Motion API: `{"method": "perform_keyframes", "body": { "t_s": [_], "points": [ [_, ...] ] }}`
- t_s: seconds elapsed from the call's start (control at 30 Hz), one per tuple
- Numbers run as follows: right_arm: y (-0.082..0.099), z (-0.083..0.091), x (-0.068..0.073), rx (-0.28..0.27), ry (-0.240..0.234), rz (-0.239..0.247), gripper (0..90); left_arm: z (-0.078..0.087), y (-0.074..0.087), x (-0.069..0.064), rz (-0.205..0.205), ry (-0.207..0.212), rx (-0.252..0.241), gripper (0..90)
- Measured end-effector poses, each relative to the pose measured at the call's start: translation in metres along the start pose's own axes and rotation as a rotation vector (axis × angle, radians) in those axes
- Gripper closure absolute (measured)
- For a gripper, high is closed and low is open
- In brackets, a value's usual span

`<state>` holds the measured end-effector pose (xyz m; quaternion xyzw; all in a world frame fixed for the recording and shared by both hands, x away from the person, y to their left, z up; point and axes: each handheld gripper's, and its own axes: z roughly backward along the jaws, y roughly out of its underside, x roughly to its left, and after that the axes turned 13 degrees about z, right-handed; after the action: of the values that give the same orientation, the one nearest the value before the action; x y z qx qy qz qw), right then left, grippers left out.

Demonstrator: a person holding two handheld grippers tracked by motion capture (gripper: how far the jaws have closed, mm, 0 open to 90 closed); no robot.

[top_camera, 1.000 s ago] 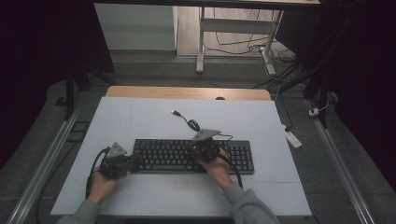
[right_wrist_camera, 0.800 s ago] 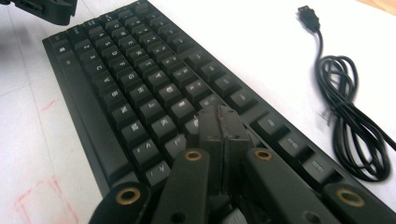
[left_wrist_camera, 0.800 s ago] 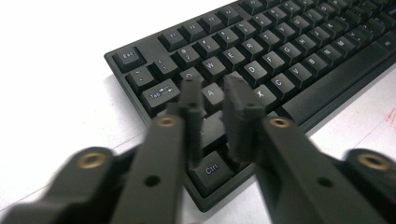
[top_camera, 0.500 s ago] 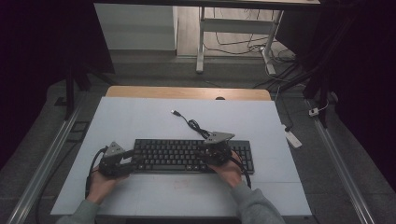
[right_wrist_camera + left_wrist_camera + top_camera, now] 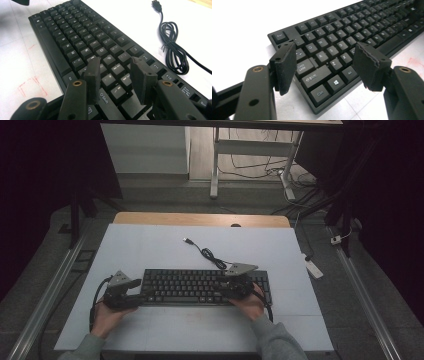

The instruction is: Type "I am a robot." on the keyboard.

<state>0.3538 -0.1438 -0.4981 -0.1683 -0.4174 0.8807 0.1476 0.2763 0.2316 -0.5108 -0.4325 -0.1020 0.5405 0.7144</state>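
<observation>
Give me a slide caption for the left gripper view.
Open left gripper poised over the black keyboard's lower-left corner, near the Ctrl, Shift and Windows keys.

In the high view my right gripper (image 5: 235, 285) sits over the right part of the keyboard (image 5: 200, 287), so the keys under it are hidden, and the lettering on every key there is too small to read. My forearms run off the bottom edge. In the left gripper view the keyboard's far end is cut off at the top right corner and its far rows blur. In the right gripper view the cable (image 5: 175, 47) leaves the right edge, and my own pads (image 5: 93, 75) cover several keys near Shift.
</observation>
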Motion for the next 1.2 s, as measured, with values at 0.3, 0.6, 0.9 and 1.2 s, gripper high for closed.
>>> {"method": "perform_keyframes", "body": {
  "t_s": [0.3,0.6,0.9,1.2],
  "points": [
    [0.006,0.007,0.001,-0.008,0.016,-0.003,59.7,0.000,-0.009,-0.008,-0.047,0.028,0.020,37.6],
    [0.010,0.010,0.002,-0.013,0.024,-0.009,58.7,-0.011,-0.026,-0.017,-0.068,0.039,0.061,45.7],
    [0.017,0.016,0.003,-0.012,0.036,-0.012,58.6,-0.023,-0.035,-0.029,-0.137,0.108,0.094,71.3],
    [0.019,0.017,0.004,-0.011,0.041,-0.012,58.3,-0.027,-0.030,-0.040,-0.199,0.156,0.137,88.7]
  ]
}}
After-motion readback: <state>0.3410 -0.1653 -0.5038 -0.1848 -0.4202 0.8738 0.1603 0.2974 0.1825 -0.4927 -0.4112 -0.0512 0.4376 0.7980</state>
